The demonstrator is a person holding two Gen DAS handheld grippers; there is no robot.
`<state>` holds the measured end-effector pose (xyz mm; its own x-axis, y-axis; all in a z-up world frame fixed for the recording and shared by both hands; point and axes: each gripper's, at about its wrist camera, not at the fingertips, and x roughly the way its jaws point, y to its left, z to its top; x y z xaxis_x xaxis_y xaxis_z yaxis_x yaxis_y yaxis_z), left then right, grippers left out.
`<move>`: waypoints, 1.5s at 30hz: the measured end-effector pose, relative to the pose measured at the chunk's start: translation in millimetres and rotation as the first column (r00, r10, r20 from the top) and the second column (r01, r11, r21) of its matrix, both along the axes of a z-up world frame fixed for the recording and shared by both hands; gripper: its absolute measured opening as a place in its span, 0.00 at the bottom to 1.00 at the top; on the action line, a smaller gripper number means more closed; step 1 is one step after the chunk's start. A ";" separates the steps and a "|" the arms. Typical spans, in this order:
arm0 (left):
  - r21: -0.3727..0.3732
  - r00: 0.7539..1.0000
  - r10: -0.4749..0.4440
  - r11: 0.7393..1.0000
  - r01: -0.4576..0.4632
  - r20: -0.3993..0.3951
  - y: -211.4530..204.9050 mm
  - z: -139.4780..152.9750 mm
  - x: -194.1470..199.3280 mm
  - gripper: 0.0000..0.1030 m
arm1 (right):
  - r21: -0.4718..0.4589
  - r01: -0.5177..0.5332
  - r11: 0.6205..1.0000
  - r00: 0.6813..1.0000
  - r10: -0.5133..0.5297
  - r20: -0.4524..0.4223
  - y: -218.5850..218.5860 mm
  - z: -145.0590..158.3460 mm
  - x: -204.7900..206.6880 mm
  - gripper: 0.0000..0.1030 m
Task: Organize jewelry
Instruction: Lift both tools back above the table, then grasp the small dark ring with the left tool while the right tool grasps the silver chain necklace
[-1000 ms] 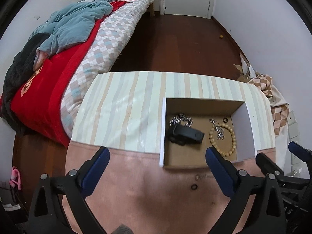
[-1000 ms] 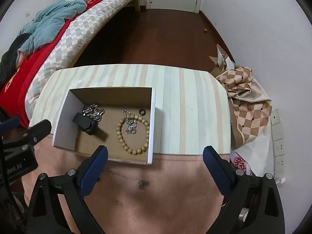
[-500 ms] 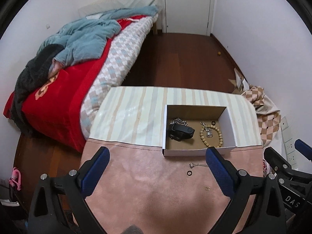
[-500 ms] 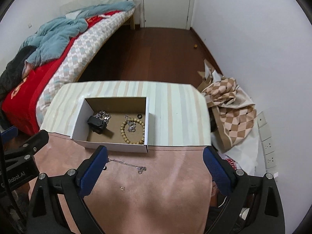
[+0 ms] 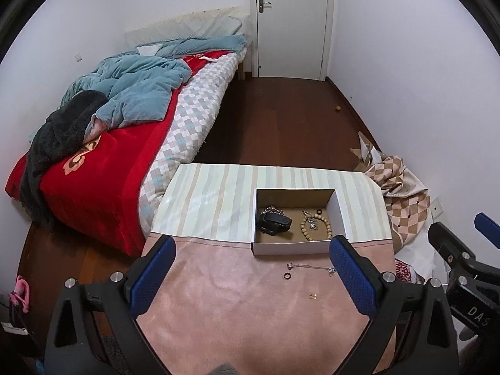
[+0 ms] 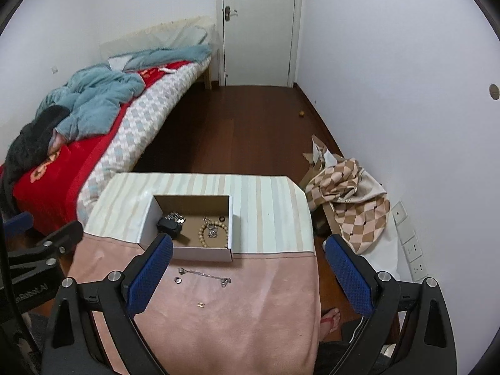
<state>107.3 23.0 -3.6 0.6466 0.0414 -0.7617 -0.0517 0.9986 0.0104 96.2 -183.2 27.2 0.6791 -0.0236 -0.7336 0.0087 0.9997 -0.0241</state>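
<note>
- We hold both grippers, left (image 5: 251,276) and right (image 6: 248,273), wide open and empty.
- Chain (image 6: 203,273) lies near the box (image 6: 200,253).

On the tabletop (image 6: 265,312), the open white cardboard box (image 6: 200,251) holds a wooden bead bracelet (image 6: 215,234); before it lie a thin silver chain (image 6: 204,274) and small dark ring (image 6: 177,280).

White letters "DAS" read on the black body of the right gripper (image 5: 487,228) in the left wrist view, mirrored partial lettering resembling "Robot.AI" noted on the left gripper (image 6: 18,222) body, no other legible text.
</note>
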 end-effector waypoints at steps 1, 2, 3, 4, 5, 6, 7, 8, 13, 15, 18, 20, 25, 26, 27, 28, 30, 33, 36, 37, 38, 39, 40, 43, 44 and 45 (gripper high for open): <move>-0.004 1.000 0.002 1.000 -0.002 0.001 0.7 1.2 -2.0 0.98 | 0.005 -0.001 1.000 1.000 0.001 0.010 0.1 4.5 -3.7 0.96; -0.008 1.000 0.005 1.000 -0.005 0.000 0.7 1.8 -3.6 0.98 | 0.009 -0.003 1.000 1.000 0.002 0.015 0.7 7.5 -5.6 0.96; -0.012 1.000 0.012 1.000 -0.012 0.001 1.7 2.0 -4.8 0.98 | 0.013 -0.006 1.000 1.000 0.006 0.017 0.8 9.5 -7.1 0.96; -0.010 1.000 0.020 1.000 -0.020 0.002 2.6 0.7 -4.8 0.98 | 0.018 -0.008 1.000 1.000 0.007 0.020 0.7 11.2 -8.3 0.96; -0.006 1.000 0.028 1.000 -0.028 0.000 3.3 -0.8 -4.9 0.98 | 0.025 -0.008 1.000 1.000 0.008 0.022 0.8 11.6 -9.5 0.96; -0.005 0.999 0.033 0.999 -0.033 -0.002 4.1 -3.6 -5.3 0.98 | 0.031 -0.011 0.999 1.000 0.010 0.019 1.3 10.1 -9.6 0.96; -0.002 0.999 0.040 0.999 -0.040 -0.011 4.9 -8.6 -4.2 0.98 | 0.038 -0.013 0.999 1.000 0.012 0.012 1.5 7.3 -8.3 0.96; 0.004 0.999 0.046 0.999 -0.046 -0.026 5.4 -14.6 -2.5 0.98 | 0.045 -0.012 0.999 1.000 0.012 0.005 0.8 4.4 -7.7 0.96; 0.022 0.994 0.069 0.997 -0.068 -0.088 9.0 -52.7 5.3 0.98 | 0.098 -0.007 0.995 0.997 0.014 -0.070 -4.3 -33.5 2.4 0.96; 0.023 0.987 0.070 0.997 -0.067 -0.141 10.5 -77.0 13.7 0.98 | 0.112 0.008 0.994 0.993 0.005 -0.116 -9.0 -56.8 9.4 0.96; 0.040 0.973 0.071 0.997 -0.064 -0.222 11.5 -113.8 25.5 0.98 | 0.132 0.042 0.990 0.981 -0.016 -0.195 -18.8 -100.7 19.8 0.96; 0.062 0.963 0.073 0.996 -0.059 -0.258 11.4 -133.0 30.6 0.98 | 0.135 0.064 0.989 0.970 -0.030 -0.240 -23.5 -129.6 25.3 0.96; 0.096 0.938 0.088 0.994 -0.059 -0.336 13.8 -177.0 42.6 0.98 | 0.175 0.090 0.980 0.942 -0.026 -0.335 -29.9 -196.9 42.4 0.92; 0.099 0.934 0.094 0.993 -0.063 -0.345 15.2 -183.2 44.0 0.98 | 0.175 0.089 0.981 0.938 -0.024 -0.346 -28.3 -208.4 46.7 0.87; 0.103 0.929 0.101 0.992 -0.069 -0.356 16.6 -190.3 46.0 0.98 | 0.174 0.085 0.981 0.934 -0.018 -0.357 -25.8 -221.5 51.7 0.85; 0.104 0.926 0.104 0.992 -0.071 -0.363 18.1 -194.1 47.7 0.98 | 0.176 0.077 0.981 0.932 -0.008 -0.362 -22.4 -231.2 55.8 0.80; 0.105 0.918 0.113 0.991 -0.079 -0.381 20.8 -204.1 50.0 0.98 | 0.176 0.068 0.982 0.930 0.001 -0.367 -15.4 -245.6 61.9 0.76; 0.113 0.909 0.123 0.990 -0.085 -0.399 22.8 -213.2 53.6 0.98 | 0.177 0.046 0.983 0.926 0.024 -0.377 -2.8 -266.0 71.1 0.68; 0.119 0.901 0.132 0.989 -0.091 -0.412 26.2 -220.4 53.9 0.98 | 0.140 0.019 0.990 0.929 0.034 -0.368 9.1 -275.6 75.0 0.61; 0.121 0.900 0.134 0.988 -0.092 -0.414 26.4 -221.8 53.4 0.98 | 0.121 0.005 0.993 0.933 0.039 -0.359 13.2 -276.8 74.7 0.52; 0.121 0.900 0.134 0.988 -0.092 -0.415 26.4 -222.3 53.6 0.98 | 0.090 -0.006 0.996 0.937 0.037 -0.347 17.1 -276.6 73.5 0.34; 0.120 0.899 0.133 0.989 -0.090 -0.417 26.2 -223.3 53.7 0.98 | 0.087 -0.018 0.996 0.939 0.047 -0.341 19.1 -276.3 72.8 0.22; 0.121 0.899 0.131 0.989 -0.088 -0.417 25.3 -223.7 53.6 0.98 | 0.106 -0.028 0.994 0.940 0.062 -0.335 19.8 -275.7 71.0 0.07; 0.116 0.905 0.115 0.991 -0.073 -0.410 19.2 -221.6 51.0 0.98 | 0.113 -0.019 0.993 0.946 0.054 -0.320 14.1 -269.3 65.2 0.00; 0.112 0.907 0.108 0.991 -0.068 -0.407 16.5 -220.6 50.1 0.98 | 0.128 -0.003 0.992 0.949 0.044 -0.313 7.6 -265.3 62.3 0.00; 0.109 0.908 0.102 0.992 -0.063 -0.405 13.4 -219.8 49.1 0.98 | 0.140 0.012 0.990 0.950 0.032 -0.311 0.0 -261.3 59.5 0.00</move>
<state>156.4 36.4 -223.4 0.2700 0.1627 -0.9490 -0.1053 0.9847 0.1389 155.7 -183.2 -234.1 0.4160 0.0985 -0.9040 0.0132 0.9934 0.1143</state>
